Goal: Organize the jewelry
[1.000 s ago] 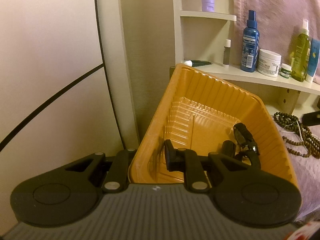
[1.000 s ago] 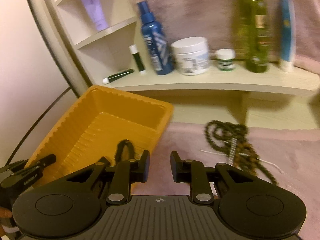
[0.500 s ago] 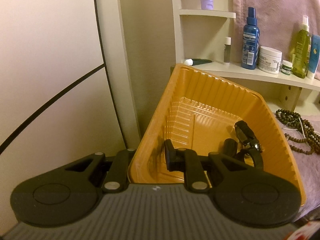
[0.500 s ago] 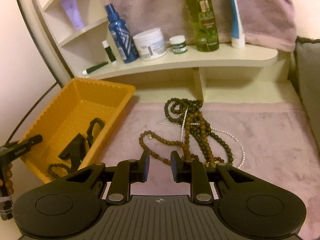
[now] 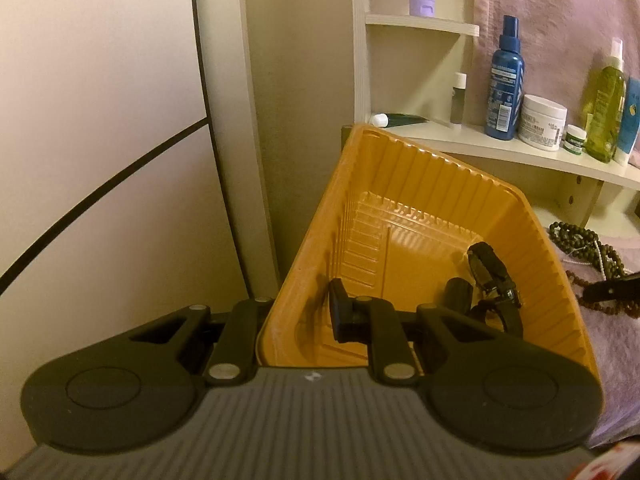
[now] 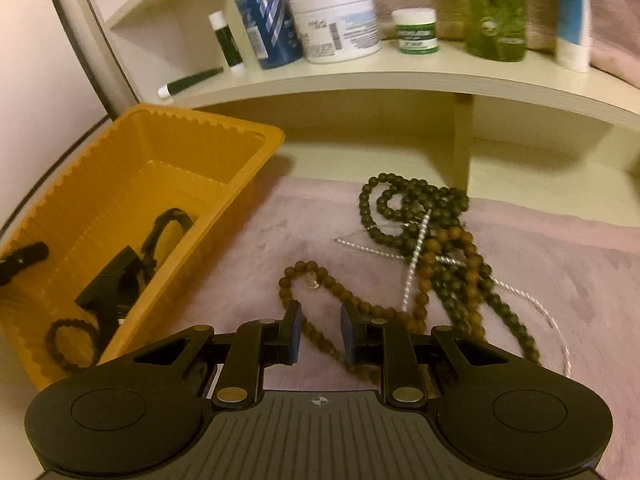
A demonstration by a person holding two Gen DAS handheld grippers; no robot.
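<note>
An orange ribbed tray (image 5: 400, 168) (image 6: 100, 176) stands at the left. My left gripper (image 5: 298, 314) straddles its near left wall, one finger (image 5: 340, 316) inside and one outside; whether it presses the wall is unclear. A black watch (image 5: 490, 268) (image 6: 160, 232) and a dark bead bracelet (image 6: 70, 344) lie in the tray. My right gripper (image 6: 320, 336) is open and empty, low over a brown bead necklace (image 6: 320, 296) on the pink cloth (image 6: 560, 280). Green beads (image 6: 400, 208) and a silver chain (image 6: 416, 264) lie tangled behind it.
A cream shelf (image 6: 360, 80) runs behind, holding a blue spray bottle (image 6: 264, 12), a white jar (image 6: 340, 24), a small green jar (image 6: 414, 32) and a green bottle (image 6: 496, 8). A shelf post (image 6: 462, 140) stands near the beads. A wall lies to the left.
My right gripper swung away from the tray, then dropped forward toward the brown necklace. The left gripper stayed at the tray wall.
</note>
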